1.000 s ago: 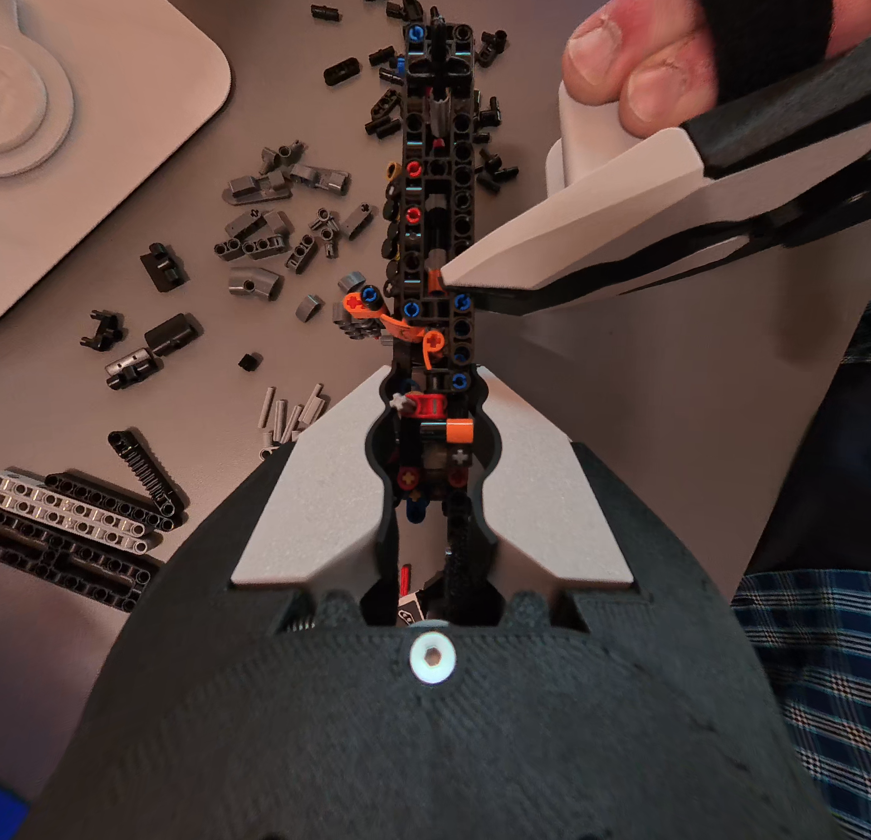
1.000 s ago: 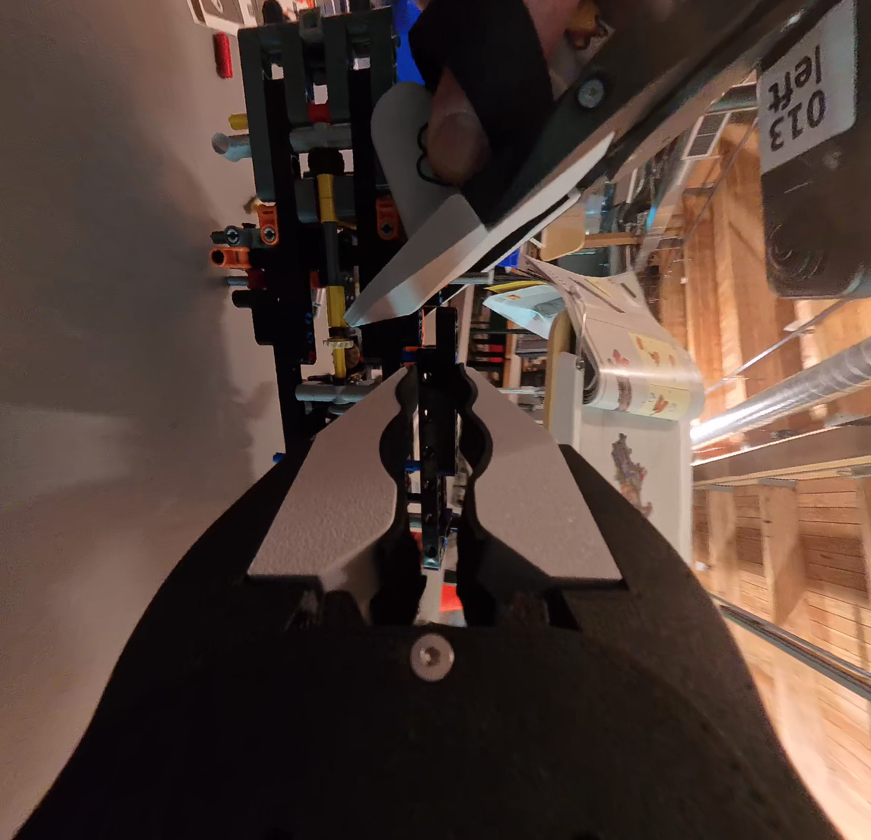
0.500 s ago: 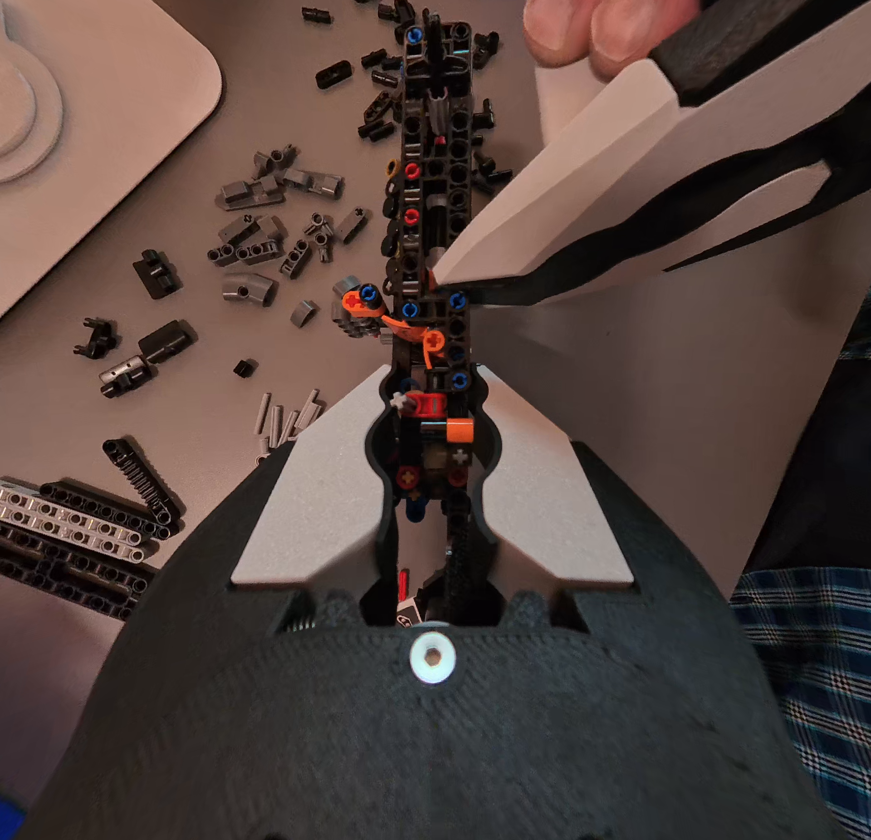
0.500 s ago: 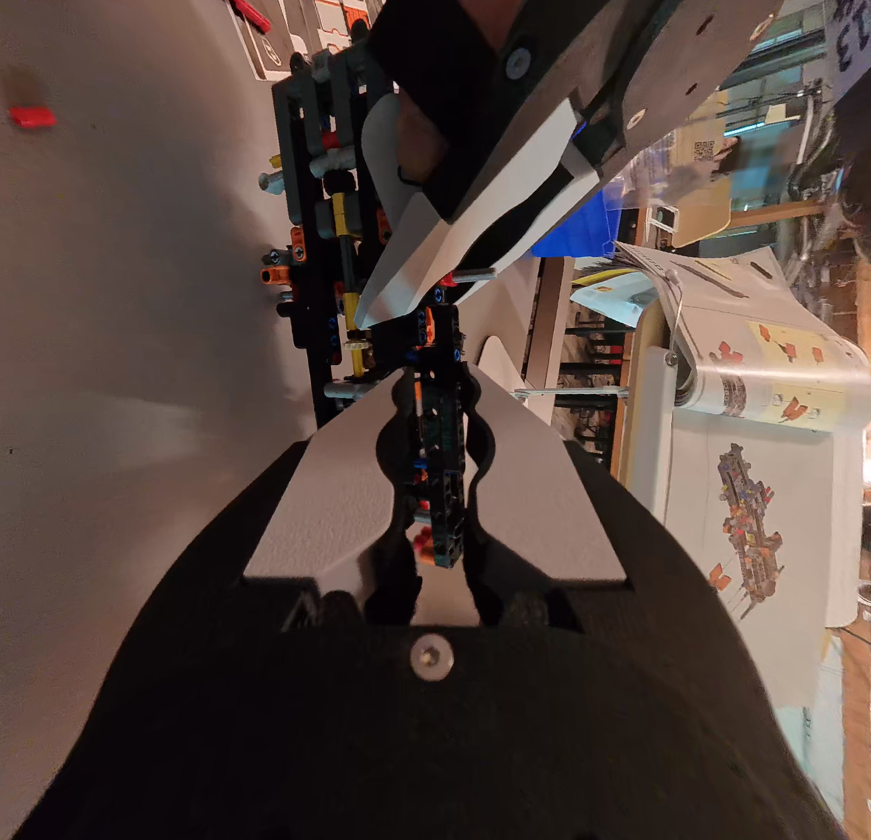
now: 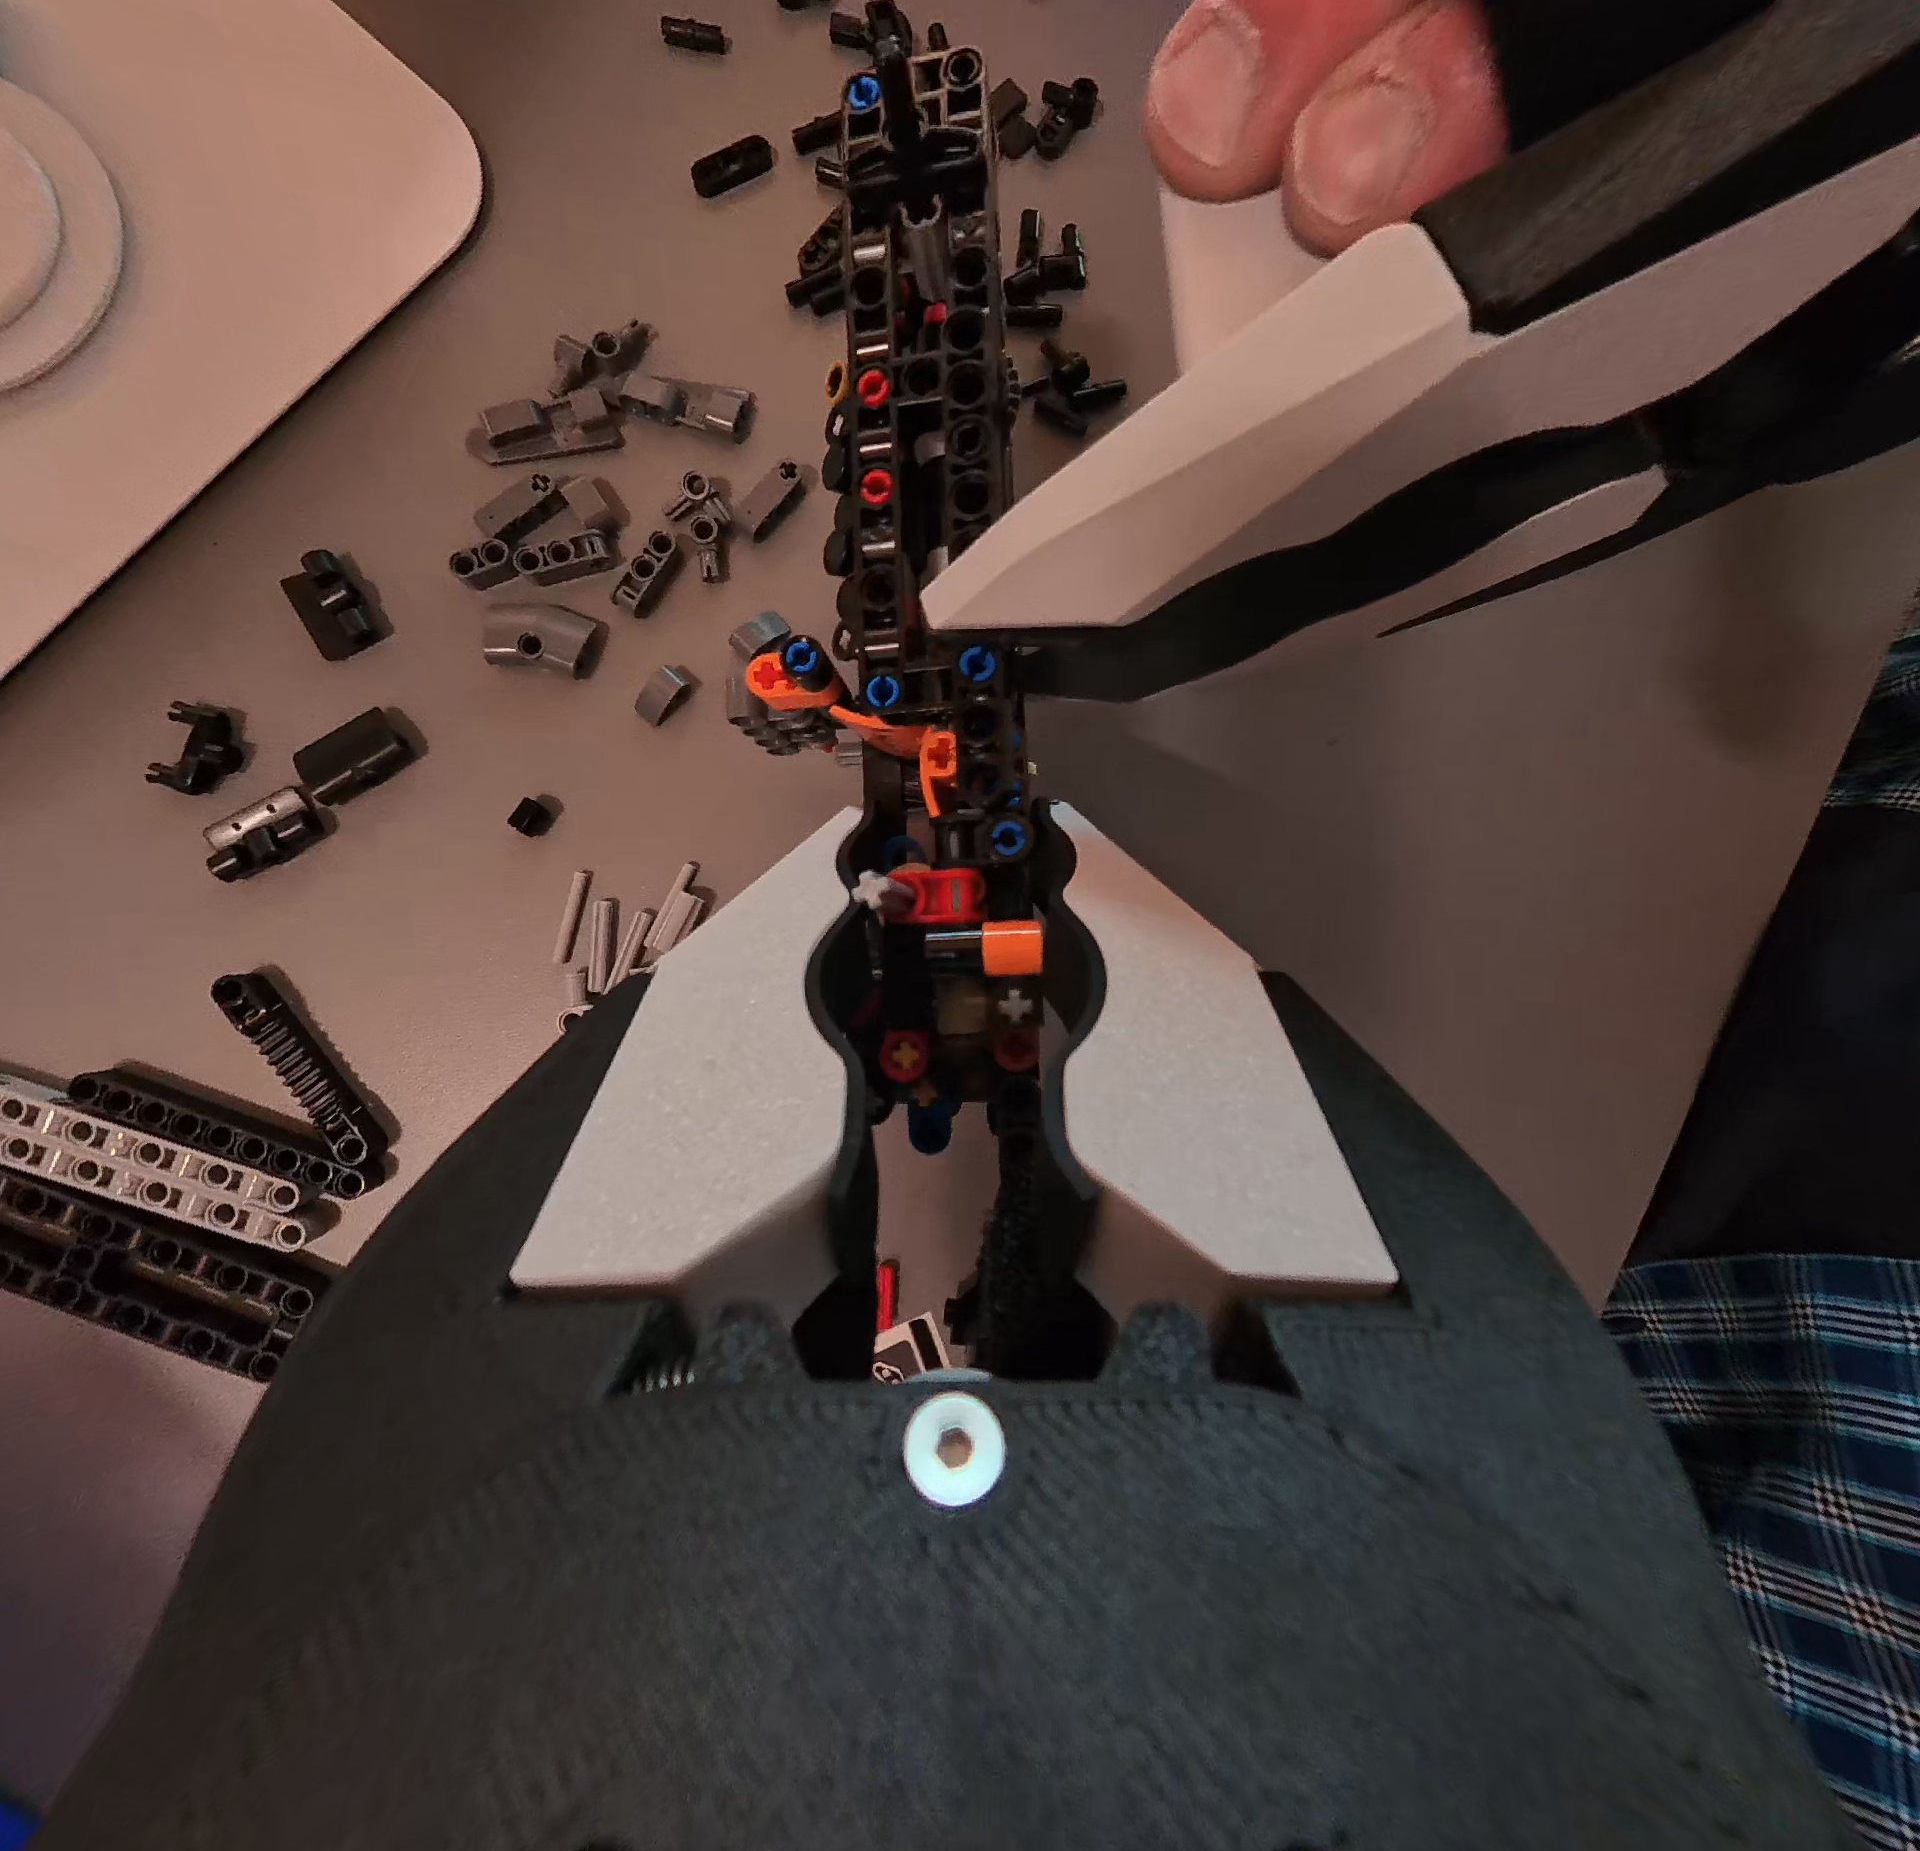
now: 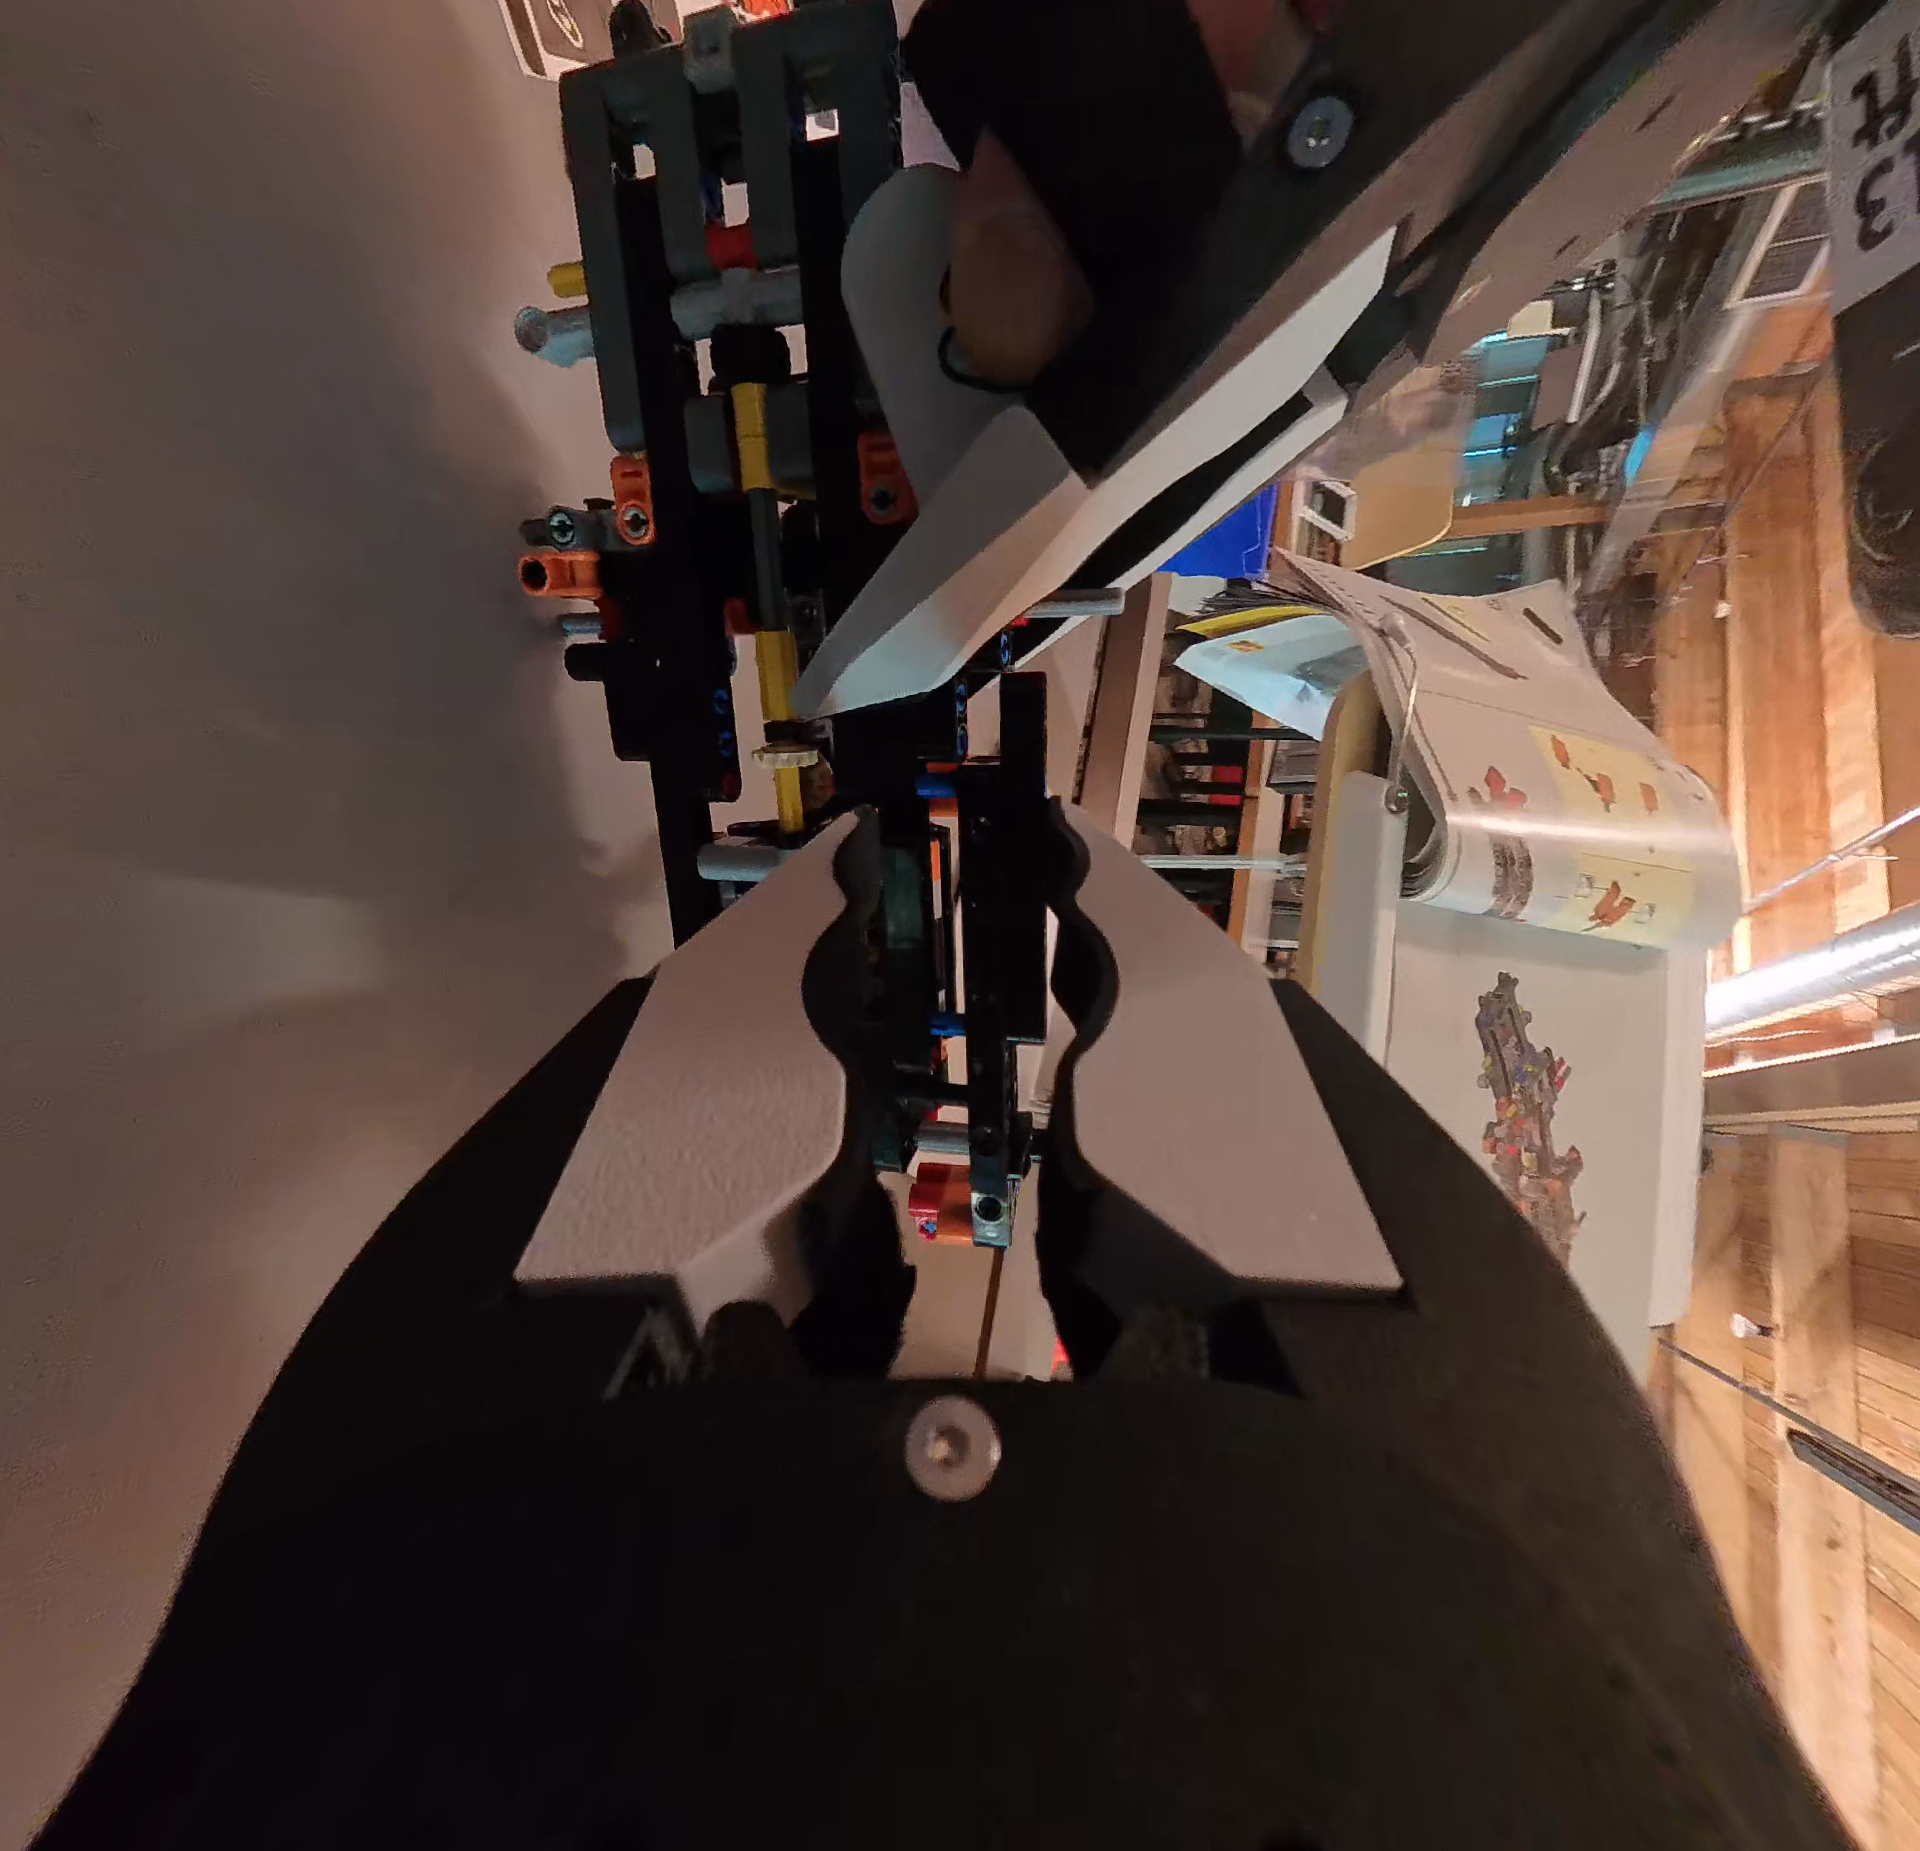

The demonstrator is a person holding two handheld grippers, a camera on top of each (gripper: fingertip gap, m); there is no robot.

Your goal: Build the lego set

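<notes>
Both sets of jaws are closed down on the same lego chassis, and neither is slack. The left gripper clamps its near end, the long black frame running straight out ahead of its fingers. The right gripper pinches a black beam section between its own fingers; from the left wrist view it comes in from the right, its tip touching the frame just ahead of the left jaws.

My worry is a twist. If the two grips pull out of line, pins could pop or the orange connector beside the frame could snap off. Loose parts lie left of the jaws on the table.

Against half a second back, the right gripper has tilted, its tip sitting slightly lower on the frame, and its wrist view has swung.
</notes>
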